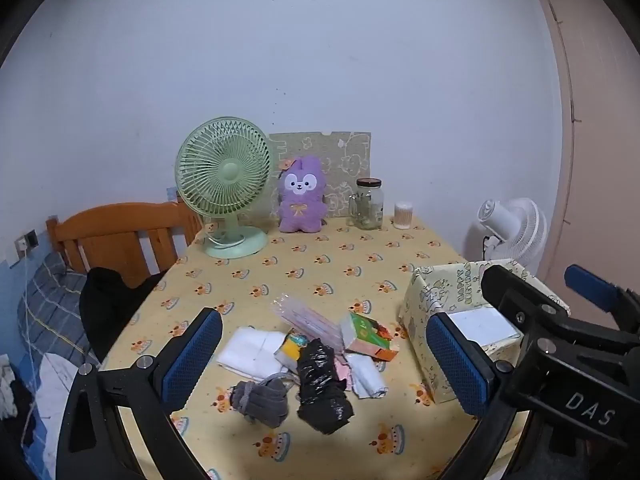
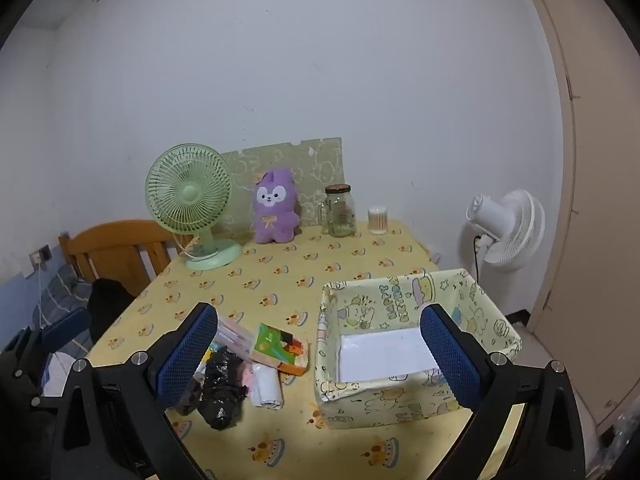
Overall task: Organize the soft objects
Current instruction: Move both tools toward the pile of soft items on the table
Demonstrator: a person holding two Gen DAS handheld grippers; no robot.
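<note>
Both grippers gape empty; only left gripper (image 1: 324, 360) view shows grey socks (image 1: 262, 398); right gripper (image 2: 318, 354) view, box (image 2: 400, 396) floor.

Two fans (image 2: 188, 196) (image 2: 508, 228), one plush toy (image 2: 276, 206), one jar (image 2: 340, 212), one box (image 2: 400, 404), one black bag (image 1: 320, 384).

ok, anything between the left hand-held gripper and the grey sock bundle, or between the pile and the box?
Nothing visible. The left hand-held gripper hangs open above the pile, and the grey sock bundle lies on its near edge, uncovered. Between the pile and the open box there is only bare tablecloth; the box holds just a white sheet.
</note>
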